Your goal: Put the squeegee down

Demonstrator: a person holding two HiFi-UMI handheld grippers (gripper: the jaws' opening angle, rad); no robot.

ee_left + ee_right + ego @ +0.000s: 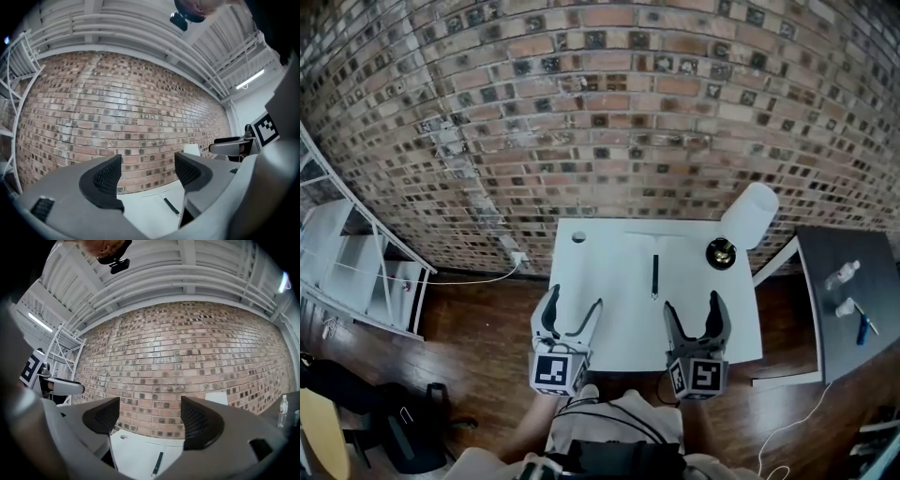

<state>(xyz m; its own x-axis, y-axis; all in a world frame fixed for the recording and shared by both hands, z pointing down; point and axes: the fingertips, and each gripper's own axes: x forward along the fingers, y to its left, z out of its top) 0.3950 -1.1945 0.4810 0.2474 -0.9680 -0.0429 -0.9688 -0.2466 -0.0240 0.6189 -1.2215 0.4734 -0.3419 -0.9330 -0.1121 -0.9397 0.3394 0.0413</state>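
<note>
Wooden floor shows only in the head view; squeegee lies on table; left tongs, right tongs released.

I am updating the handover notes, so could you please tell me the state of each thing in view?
Squeegee: lying flat on the white table, held by neither gripper.
Left gripper: open, empty, clear of the squeegee.
Right gripper: open, empty, clear of the squeegee.
Lamp: standing at the table's far right corner.
Bottle: upright on the dark side table.

Two claws, one squeegee, one lamp (one table).
</note>
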